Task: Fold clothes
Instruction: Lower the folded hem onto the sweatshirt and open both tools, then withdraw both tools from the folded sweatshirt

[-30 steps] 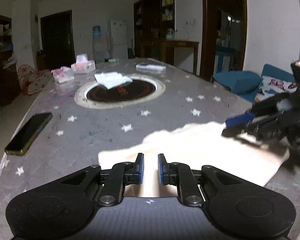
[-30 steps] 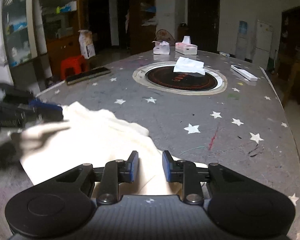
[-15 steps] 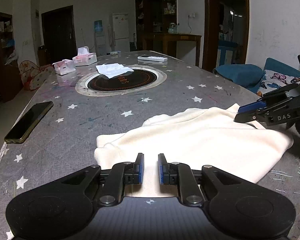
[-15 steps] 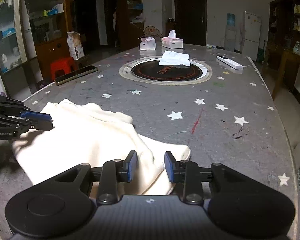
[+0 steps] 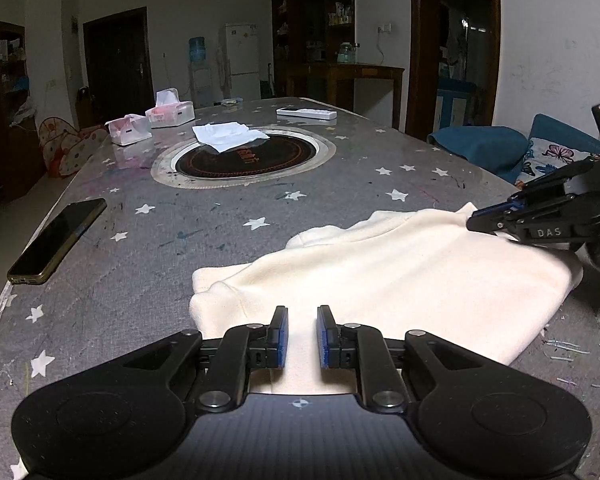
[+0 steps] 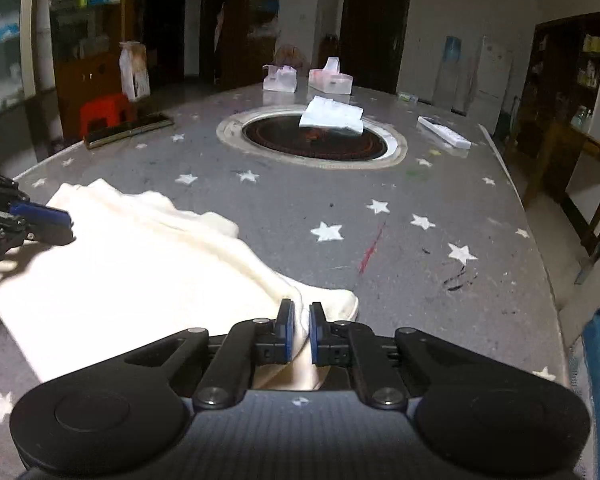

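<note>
Cream garment (image 5: pixel 400 276) lay folded over once, flat on the starred tabletop (image 5: pixel 220 216). Right tool (image 6: pixel 299 328) pinched its near corner fabric; left tool (image 5: pixel 302 332) sat spread over the opposite edge, gripping nothing. Judged: partly folded, further folds remaining.

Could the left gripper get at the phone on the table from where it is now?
Probably yes. The left gripper is open over the cream garment, holding nothing. The phone lies near the table edge on its left, with only bare tabletop between; whether the arm stretches that far is uncertain.
</note>
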Motion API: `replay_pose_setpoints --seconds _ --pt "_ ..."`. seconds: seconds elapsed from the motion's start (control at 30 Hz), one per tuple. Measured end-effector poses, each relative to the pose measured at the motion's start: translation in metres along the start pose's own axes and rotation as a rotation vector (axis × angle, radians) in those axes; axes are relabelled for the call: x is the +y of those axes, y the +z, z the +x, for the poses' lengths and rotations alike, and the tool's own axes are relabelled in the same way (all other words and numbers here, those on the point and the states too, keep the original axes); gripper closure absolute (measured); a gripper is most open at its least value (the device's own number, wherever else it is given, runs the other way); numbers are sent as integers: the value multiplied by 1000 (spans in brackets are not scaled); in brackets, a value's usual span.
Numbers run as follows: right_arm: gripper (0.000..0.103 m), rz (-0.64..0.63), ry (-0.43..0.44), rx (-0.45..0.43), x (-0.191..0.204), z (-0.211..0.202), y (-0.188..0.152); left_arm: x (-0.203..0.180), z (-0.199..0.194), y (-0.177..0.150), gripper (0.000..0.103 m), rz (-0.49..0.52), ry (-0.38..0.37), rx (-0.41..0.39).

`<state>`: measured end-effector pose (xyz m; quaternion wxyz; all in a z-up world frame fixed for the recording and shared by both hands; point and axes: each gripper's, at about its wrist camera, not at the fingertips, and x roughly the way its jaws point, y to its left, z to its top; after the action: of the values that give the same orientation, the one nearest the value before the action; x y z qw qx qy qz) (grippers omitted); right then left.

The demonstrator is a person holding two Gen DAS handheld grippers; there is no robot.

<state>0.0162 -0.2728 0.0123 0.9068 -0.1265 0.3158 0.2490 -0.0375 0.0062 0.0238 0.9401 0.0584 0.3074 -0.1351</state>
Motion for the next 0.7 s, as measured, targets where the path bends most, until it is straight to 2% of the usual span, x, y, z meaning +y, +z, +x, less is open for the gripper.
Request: replay_pose_setpoints --seconds 0.1,0.17,0.27,0.4,0.53,0.7 --pt "87 33 2 -20 -4 -8 7 4 -2 5 84 -6 -2 -2" --pt "87 30 6 -40 -2 -15 13 8 -2 10 84 0 8 -12" --pt "87 31 82 -56 7 -16 23 15 6 17 85 -9 17 -7" --pt "87 45 146 -9 19 12 34 23 23 22 85 -22 40 19" --pt "87 54 159 27 16 31 36 29 31 19 85 -40 52 38" --pt "87 52 152 -4 -3 3 35 17 17 19 85 -31 24 14"
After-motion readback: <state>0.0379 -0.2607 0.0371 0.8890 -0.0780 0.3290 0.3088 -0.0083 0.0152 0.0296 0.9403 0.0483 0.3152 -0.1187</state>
